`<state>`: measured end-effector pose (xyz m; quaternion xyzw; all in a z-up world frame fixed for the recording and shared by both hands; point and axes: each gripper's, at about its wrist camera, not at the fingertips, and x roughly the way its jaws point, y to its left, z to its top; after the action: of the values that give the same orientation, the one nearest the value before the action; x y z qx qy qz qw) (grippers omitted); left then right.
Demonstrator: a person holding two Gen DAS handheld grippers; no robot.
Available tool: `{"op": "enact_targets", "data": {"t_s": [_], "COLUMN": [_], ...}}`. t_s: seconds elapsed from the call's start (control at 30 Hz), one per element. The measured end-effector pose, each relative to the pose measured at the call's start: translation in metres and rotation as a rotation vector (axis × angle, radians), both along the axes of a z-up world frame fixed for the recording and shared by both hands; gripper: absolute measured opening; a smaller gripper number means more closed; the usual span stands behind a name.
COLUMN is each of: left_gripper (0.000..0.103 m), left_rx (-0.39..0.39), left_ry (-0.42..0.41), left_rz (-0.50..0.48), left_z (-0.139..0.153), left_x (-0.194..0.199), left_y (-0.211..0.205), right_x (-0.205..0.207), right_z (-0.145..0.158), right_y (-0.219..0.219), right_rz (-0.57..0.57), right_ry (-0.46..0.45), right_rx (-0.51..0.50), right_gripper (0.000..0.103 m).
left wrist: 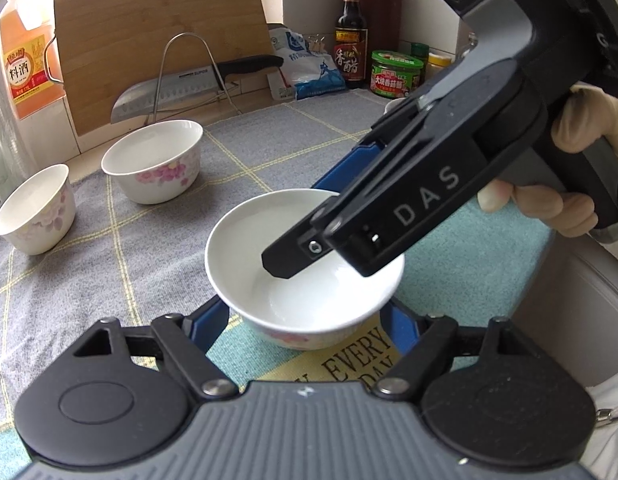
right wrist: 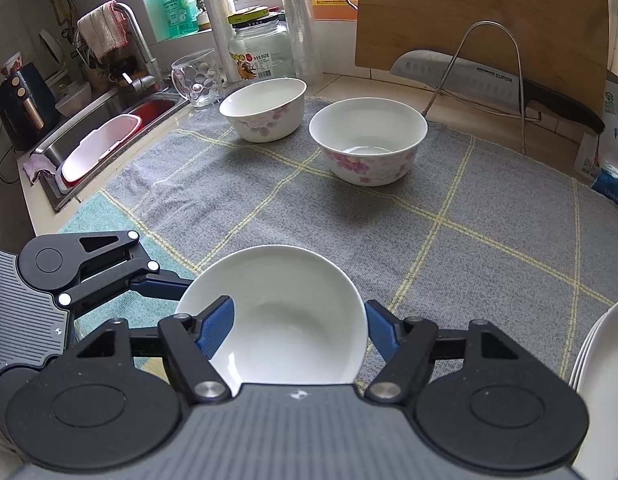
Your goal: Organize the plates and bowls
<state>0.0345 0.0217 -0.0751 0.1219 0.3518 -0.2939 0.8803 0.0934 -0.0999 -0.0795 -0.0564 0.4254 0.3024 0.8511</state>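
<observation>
Nearest both cameras sat one white bowl with a pink flower print, at the near edge of the bench, resting where the grey checked cloth gave way to a teal mat with printed lettering. Right gripper had its blue fingers spread wide, one dipping inside the bowl's left rim, the other just outside the right rim; neither was seen pressing the wall. Left gripper came in from the bowl's other side, fingers also apart and flanking the lower wall of the bowl, contact not clear from either view. In the left wrist view the right gripper's black body crossed over the bowl mouth, a gloved hand on its handle. Two more flowered bowls stood toward the back of the cloth: second bowl nearer the middle, third bowl toward the back left corner, the two near each other but not touching. White plates were stacked at the right edge. Behind the cloth a cutting board leaned against the wall, with a cleaver resting on a wire rack in front of it. Sink lay beyond the left edge of the bench, glass mug beside it.
</observation>
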Motion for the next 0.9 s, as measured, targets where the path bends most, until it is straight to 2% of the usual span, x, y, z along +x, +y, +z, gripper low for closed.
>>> {"op": "enact_targets", "data": {"t_s": [0.1, 0.23, 0.43, 0.63, 0.9], "left_gripper": [0.086, 0.095, 0.096, 0.096, 0.096], "left_rx": [0.009, -0.006, 0.008, 0.005, 0.001], "left_ry": [-0.002, -0.007, -0.006, -0.005, -0.027], "left_rz": [0.002, 0.008, 0.028, 0.062, 0.166], "left_z": [-0.001, 0.000, 0.000, 0.004, 0.031], "left_x": [0.000, -0.002, -0.006, -0.013, -0.022], "left_y": [0.000, 0.001, 0.001, 0.000, 0.003], "right_x": [0.000, -0.002, -0.003, -0.006, -0.009], "right_z": [0.000, -0.001, 0.000, 0.003, 0.014], "right_y": [0.001, 0.002, -0.001, -0.006, -0.019], "right_rz": [0.006, 0.004, 0.007, 0.020, 0.089], "right_ry": [0.000, -0.020, -0.030, -0.055, -0.116], "right_rx": [0.008, 0.000, -0.001, -0.018, -0.022], "right_gripper": [0.080, 0.098, 0.103, 0.103, 0.103]}}
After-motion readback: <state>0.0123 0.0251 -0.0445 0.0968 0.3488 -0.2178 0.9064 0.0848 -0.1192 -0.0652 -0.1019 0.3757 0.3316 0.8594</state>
